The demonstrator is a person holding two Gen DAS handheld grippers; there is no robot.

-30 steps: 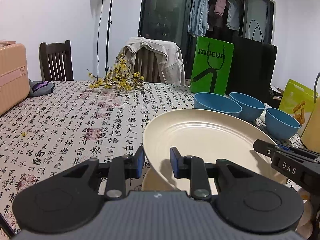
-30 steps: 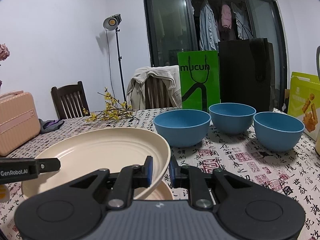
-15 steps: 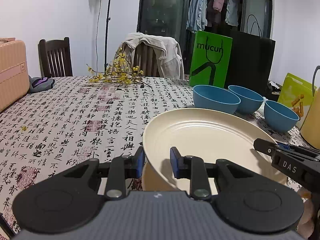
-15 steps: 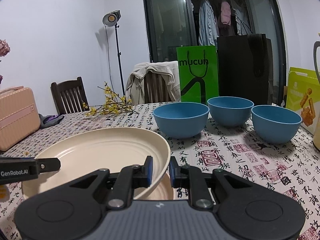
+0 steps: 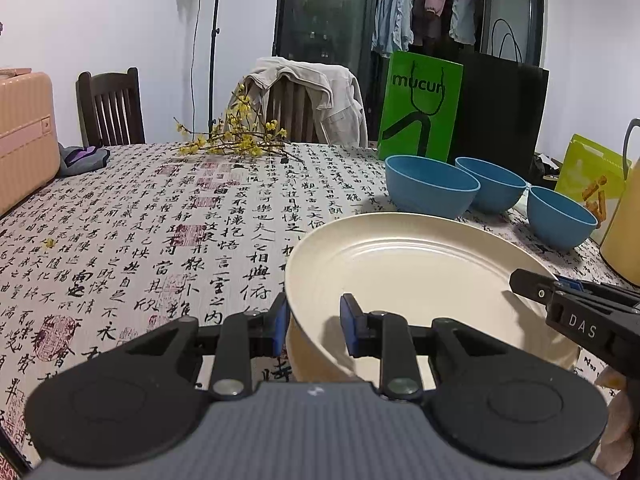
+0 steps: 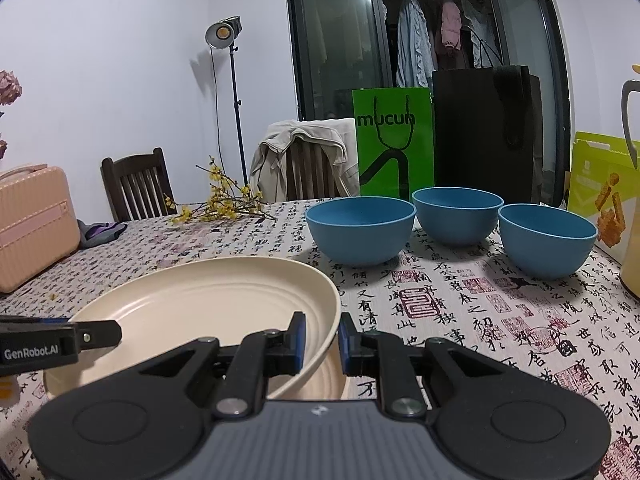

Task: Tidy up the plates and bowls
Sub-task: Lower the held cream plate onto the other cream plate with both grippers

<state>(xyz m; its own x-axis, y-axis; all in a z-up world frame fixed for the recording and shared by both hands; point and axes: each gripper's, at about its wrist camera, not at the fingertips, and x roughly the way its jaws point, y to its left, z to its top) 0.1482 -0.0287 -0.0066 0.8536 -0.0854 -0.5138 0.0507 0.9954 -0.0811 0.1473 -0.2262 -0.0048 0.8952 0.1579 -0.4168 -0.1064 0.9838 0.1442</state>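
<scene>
A round cream ceramic plate (image 5: 408, 264) is held clear of the bench (image 5: 160, 216), directly above a second cream plate (image 6: 328, 376). Its left rim is pinched by the left gripper (image 5: 311, 322), its right rim by the right gripper (image 6: 321, 338). No change from a second ago is noted; stacking remains pending. Only the right view shows three blue bowls (image 6: 456, 214) unobstructed.

Barely a change is seen: the cream plate (image 5: 400, 264) is dipped a touch, and the blue bowls (image 6: 360, 224) are now framed slightly higher.
</scene>
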